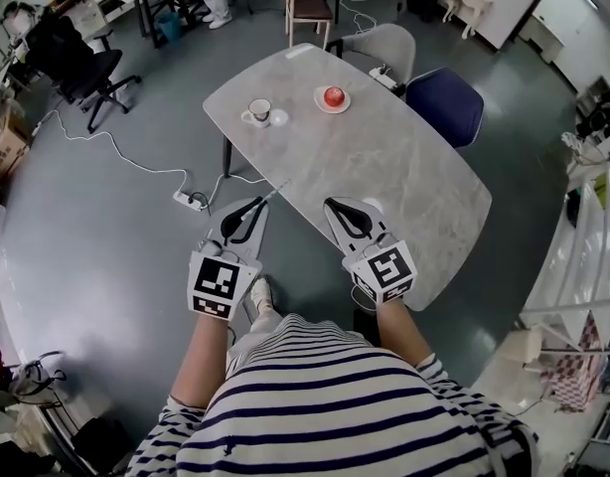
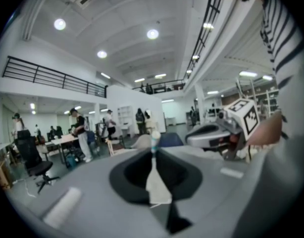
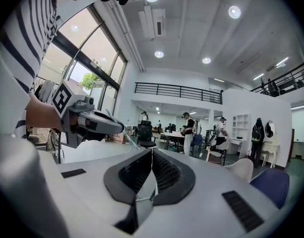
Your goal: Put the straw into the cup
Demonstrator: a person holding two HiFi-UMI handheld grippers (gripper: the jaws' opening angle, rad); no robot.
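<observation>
A white cup (image 1: 258, 111) on a saucer stands at the far left of the grey table (image 1: 404, 167). My left gripper (image 1: 261, 203) hovers at the table's near left edge, shut on a thin clear straw (image 1: 277, 190) that sticks out forward past its tips. In the left gripper view the straw (image 2: 155, 139) stands pinched between the dark jaws, and the right gripper (image 2: 190, 139) shows beside it. My right gripper (image 1: 331, 205) is over the near table edge, shut and empty (image 3: 151, 150). The right gripper view shows the left gripper (image 3: 118, 128) with the straw (image 3: 131, 141) slanting out of it.
A red apple on a small plate (image 1: 333, 98) sits right of the cup. A blue chair (image 1: 444, 102) and a grey chair (image 1: 384, 48) stand behind the table. A power strip and cable (image 1: 189, 201) lie on the floor at left. People stand at desks far off.
</observation>
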